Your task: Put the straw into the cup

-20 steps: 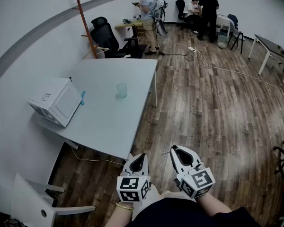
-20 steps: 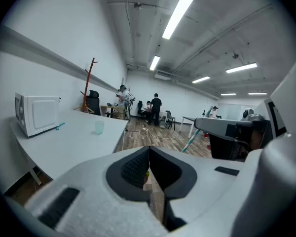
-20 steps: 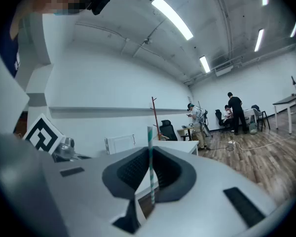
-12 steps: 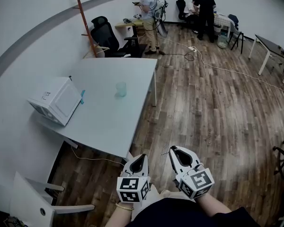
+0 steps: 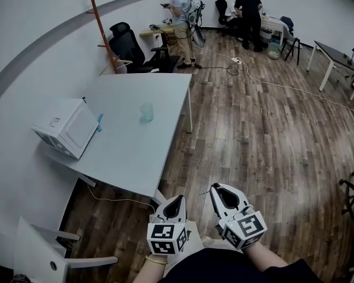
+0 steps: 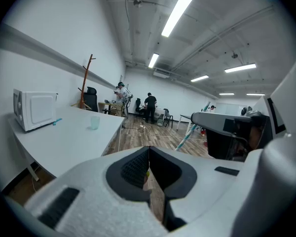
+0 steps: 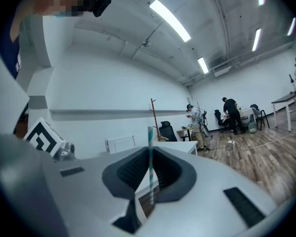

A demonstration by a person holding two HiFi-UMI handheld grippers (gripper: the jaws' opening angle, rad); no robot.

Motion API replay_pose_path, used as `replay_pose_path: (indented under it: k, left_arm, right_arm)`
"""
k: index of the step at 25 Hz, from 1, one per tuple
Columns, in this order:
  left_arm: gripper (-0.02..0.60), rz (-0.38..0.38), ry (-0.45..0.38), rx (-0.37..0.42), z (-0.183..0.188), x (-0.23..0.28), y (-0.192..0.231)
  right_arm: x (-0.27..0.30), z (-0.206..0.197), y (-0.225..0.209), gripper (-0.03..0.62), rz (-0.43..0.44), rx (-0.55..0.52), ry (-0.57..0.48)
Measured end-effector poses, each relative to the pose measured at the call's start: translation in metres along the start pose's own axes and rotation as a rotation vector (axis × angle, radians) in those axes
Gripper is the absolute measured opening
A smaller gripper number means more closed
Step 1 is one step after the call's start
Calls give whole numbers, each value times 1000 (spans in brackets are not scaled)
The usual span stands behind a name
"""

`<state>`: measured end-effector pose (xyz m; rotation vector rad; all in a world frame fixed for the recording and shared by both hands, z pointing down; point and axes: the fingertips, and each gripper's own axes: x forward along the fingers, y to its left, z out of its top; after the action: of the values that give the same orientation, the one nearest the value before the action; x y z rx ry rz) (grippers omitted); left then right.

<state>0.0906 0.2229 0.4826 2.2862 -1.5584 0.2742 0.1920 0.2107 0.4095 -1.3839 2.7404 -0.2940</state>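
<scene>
While the right gripper (image 5: 215,187) stood clamped on the striped straw (image 7: 150,162), which rose upright between its jaws, the cup (image 5: 146,112) sat well apart from both grippers on the white table (image 5: 124,158), nearer its far right corner than its near edge. The left gripper (image 5: 178,199) was closed, with nothing between its jaws. The step in hand looked like the approach. It would go best by keeping the straw upright, bringing its lower end over the cup's mouth, then lowering before letting go. The straw barely showed in the head view, and whether the cup held anything could not be told.
</scene>
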Motion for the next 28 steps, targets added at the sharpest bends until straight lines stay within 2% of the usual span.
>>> replay_pose_path:
  k: [15,28]
  left_arm:
    - [20,-25,21,-12,7,30,-5]
    - [20,-13,27,-38,27,83,24]
  right_arm:
    - [6,2,-25,43,-19,18,-4]
    - [60,9,-59,43,-14,10,16]
